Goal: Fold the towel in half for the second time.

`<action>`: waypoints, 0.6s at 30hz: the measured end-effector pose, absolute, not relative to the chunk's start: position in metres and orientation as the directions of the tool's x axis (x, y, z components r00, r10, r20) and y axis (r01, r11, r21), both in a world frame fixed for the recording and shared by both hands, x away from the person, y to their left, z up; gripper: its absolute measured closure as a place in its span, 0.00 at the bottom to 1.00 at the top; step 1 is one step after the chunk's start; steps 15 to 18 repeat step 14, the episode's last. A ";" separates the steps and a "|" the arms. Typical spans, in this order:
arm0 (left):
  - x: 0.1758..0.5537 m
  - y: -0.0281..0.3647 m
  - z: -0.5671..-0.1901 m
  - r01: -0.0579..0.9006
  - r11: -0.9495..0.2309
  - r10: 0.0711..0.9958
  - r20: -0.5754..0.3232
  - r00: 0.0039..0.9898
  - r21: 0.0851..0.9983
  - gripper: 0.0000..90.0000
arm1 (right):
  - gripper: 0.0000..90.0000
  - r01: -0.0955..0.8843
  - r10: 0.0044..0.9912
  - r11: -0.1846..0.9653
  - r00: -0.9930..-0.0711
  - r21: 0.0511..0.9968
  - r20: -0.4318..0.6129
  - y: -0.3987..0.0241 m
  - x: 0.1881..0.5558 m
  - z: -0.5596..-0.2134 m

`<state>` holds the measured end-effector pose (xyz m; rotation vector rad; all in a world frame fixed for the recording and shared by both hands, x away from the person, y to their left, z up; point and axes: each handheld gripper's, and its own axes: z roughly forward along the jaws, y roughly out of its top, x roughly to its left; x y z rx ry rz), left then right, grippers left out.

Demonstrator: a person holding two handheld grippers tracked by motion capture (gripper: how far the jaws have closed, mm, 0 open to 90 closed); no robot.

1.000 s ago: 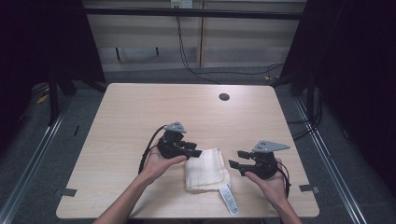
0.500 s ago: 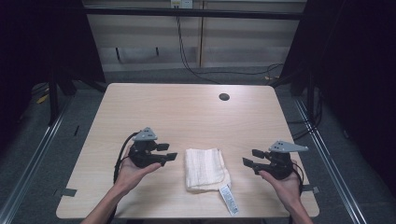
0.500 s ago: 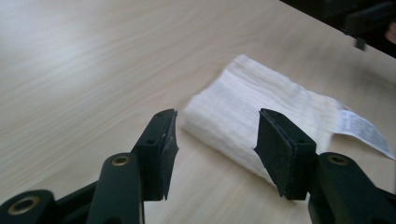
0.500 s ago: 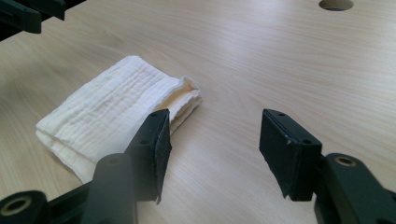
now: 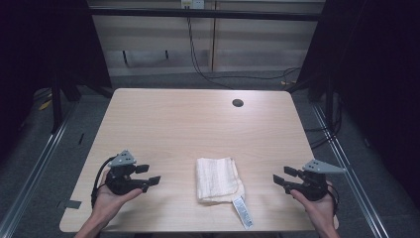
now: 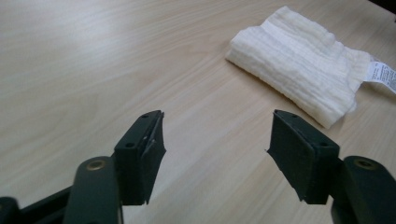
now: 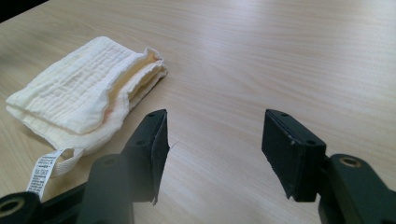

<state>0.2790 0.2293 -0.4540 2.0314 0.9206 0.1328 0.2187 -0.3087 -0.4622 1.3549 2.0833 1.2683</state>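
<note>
Pale wood-grain table [image 5: 198, 124] fills the middle of the high view, with dark floor and metal rails around it. Nearest the person, a hand holds the left gripper [image 5: 148, 175] near the table's front left, and the other hand holds the right gripper [image 5: 280, 174] near the front right, each pointing inward toward the centre. Between them, well apart from both, lies a folded cream cloth [image 5: 217, 179] flat on the wood, its white care label [image 5: 242, 212] sticking out toward the front edge.

In the left gripper view the left gripper [image 6: 215, 135] has its jaws spread wide, having just been opening, with only bare wood between them; the cloth [image 6: 299, 60] lies ahead and to the right. In the right gripper view the right gripper [image 7: 215, 135] is likewise released, its jaws having just opened a little more, nothing between them, and the cloth [image 7: 84, 98] sits ahead to the left with the label [image 7: 42, 172] trailing near the left jaw.

Farther back, a small dark round hole [image 5: 237, 103] marks the tabletop near its far edge. Beyond the table, black cables [image 5: 198, 54] hang down a light panelled wall [image 5: 247, 44].
</note>
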 end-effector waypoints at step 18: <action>0.268 0.255 -0.473 0.588 -0.329 0.690 -0.236 0.684 0.739 0.32 | 0.41 0.547 0.865 0.188 -0.486 0.816 0.127 -0.310 0.215 -0.475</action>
